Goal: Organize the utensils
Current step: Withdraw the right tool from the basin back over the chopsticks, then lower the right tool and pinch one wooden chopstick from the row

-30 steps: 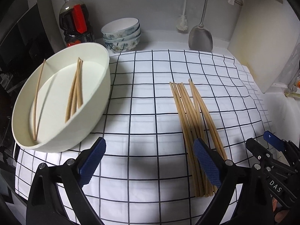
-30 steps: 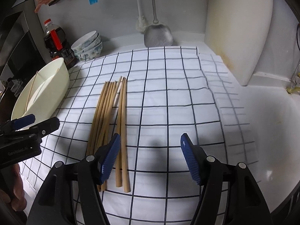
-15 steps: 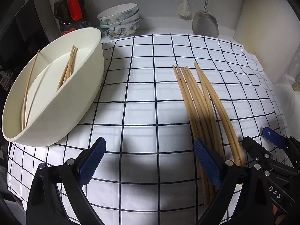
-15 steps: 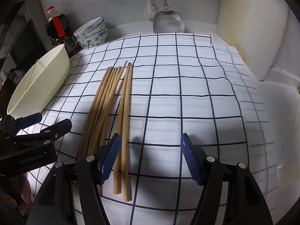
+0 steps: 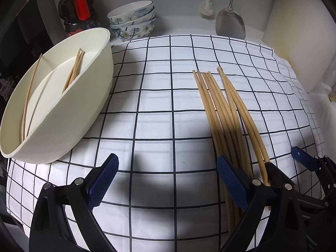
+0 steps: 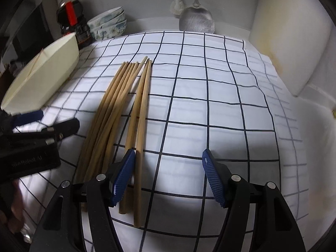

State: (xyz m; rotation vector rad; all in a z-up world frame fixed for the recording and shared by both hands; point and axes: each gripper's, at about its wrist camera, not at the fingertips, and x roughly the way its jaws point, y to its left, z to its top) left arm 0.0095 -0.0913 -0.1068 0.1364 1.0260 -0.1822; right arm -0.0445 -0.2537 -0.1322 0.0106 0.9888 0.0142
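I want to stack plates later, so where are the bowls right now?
The bowls are stacked at the back by the wall, just past the checked cloth's far left corner, right of the dark bottle, behind the cream tray.

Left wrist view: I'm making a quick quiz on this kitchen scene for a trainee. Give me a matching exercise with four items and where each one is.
Things:
1. loose chopsticks
2. stacked floral bowls
3. metal spatula
4. dark sauce bottle

Places:
A. at the back, behind the white divided container
B. hanging against the back wall, beside the brush
C. lying on the checked cloth, right of centre
D. at the back, just right of the bottle

Pairs: 1-C, 2-D, 3-B, 4-A
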